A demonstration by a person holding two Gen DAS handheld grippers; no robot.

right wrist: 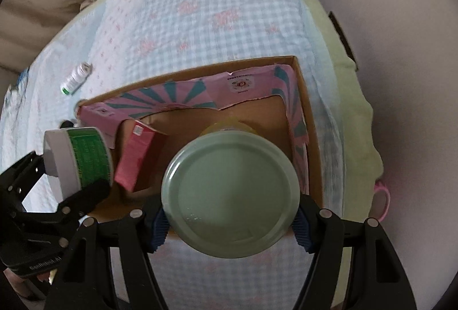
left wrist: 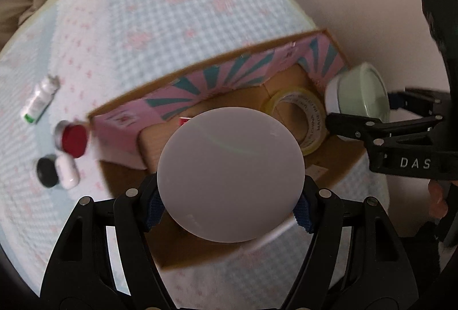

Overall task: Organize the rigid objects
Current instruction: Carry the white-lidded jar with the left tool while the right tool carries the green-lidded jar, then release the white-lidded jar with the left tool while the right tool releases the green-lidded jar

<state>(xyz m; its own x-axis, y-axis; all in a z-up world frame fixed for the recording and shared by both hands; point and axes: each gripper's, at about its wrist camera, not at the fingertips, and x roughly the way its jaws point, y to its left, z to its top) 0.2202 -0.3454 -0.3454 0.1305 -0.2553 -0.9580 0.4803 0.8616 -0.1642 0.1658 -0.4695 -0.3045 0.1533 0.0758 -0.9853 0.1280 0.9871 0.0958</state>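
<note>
Currently mid-placement — both grippers are loaded and hanging over the cardboard box [right wrist: 303, 98] on the checked bedspread [right wrist: 200, 9].

Left gripper [left wrist: 230, 208] is clamped on a round jar with a white lid [left wrist: 230, 174]; in the right wrist view the same jar [right wrist: 77, 158] shows a green label on its side. It sits above the box's near-left part, not touching the floor as far as I can judge.

Right gripper [right wrist: 230, 219] is clamped on a jar with a pale green lid [right wrist: 230, 192], held above the right half of the box, over the tape roll [left wrist: 297, 118] lying inside.

Also inside: a pink-red carton [right wrist: 137, 155] leaning against the left wall.

Outside the box on the left, on the bedspread: a small white bottle [left wrist: 40, 99], a red-capped jar [left wrist: 73, 139], a black cap or knob [left wrist: 45, 171] and a white oblong thing [left wrist: 67, 171] — these look not yet sorted.

Judgement on the next move:
- lower each jar to a bare patch of box floor, then let the fingers part
- the green-lidded jar needs shifting off the tape roll, or it may land tilted on the ring
- the two grippers are close together, so one at a time seems safer
- the carton may tip if the left jar bumps it
</note>
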